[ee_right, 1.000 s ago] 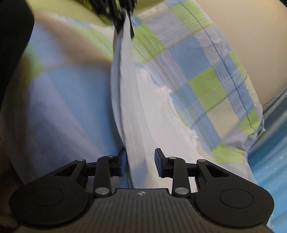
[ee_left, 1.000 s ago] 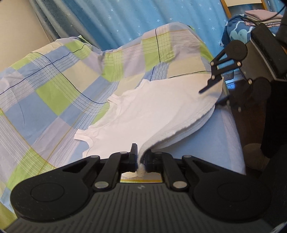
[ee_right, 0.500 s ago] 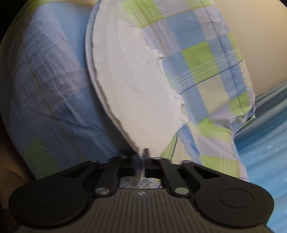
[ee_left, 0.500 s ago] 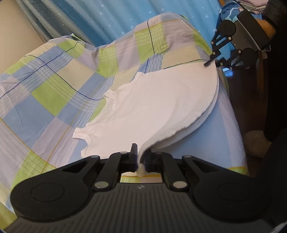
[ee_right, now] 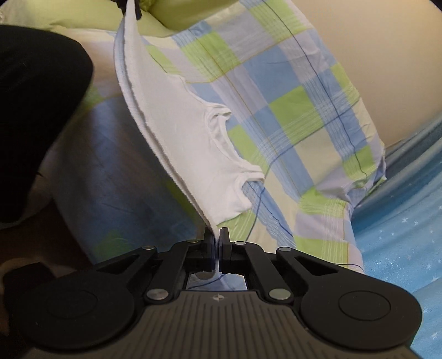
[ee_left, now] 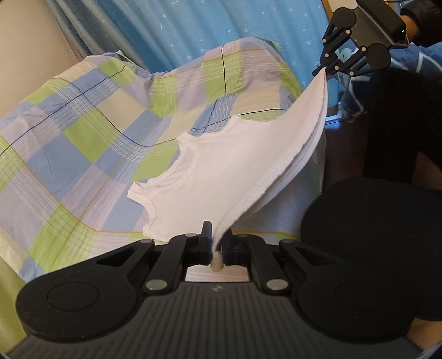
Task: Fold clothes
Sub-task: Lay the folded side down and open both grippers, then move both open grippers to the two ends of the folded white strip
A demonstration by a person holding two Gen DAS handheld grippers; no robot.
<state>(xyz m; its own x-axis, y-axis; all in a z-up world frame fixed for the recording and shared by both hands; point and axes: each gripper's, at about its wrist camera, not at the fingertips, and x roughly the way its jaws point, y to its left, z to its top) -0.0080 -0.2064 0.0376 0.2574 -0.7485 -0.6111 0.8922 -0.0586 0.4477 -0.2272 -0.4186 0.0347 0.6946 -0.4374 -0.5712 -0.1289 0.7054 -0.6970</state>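
Left gripper (ee_left: pixel 216 245): fingers pressed together on one corner of the white shirt's hem; a small wad of bunched cloth pokes out below the fingertips.
Right gripper (ee_right: pixel 216 243): fingers nearly touching, pinching the other hem corner – in the left wrist view it shows at upper right (ee_left: pixel 326 70), raised above the bed's edge with the cloth hanging from its tips.
White shirt (ee_left: pixel 221 176): sleeveless, several layers thick along the hem; the hem runs taut in a sagging arc between the two grippers, lifted off the bed, while the neckline and armholes lie flat on the bedcover.
Shirt as seen from the right wrist (ee_right: pixel 190 138): the stretched hem rises to the top edge of the view, where the left gripper's tips are only just visible; the shoulder straps rest on the cover to the right.
Bedcover (ee_left: pixel 77 143): checked in blue, green, lilac and cream, rumpled – it rises in a hump toward the far edge of the bed.
Curtain (ee_left: pixel 193 30): blue with small white stars, hanging behind the bed.
Wall (ee_right: pixel 359 49): plain beige, beyond the bed's far side.
Person: a dark sleeve (ee_left: pixel 422 16) shows behind the right gripper; a dark shape (ee_right: pixel 36 116) fills the left edge of the right wrist view, what it is cannot be told.
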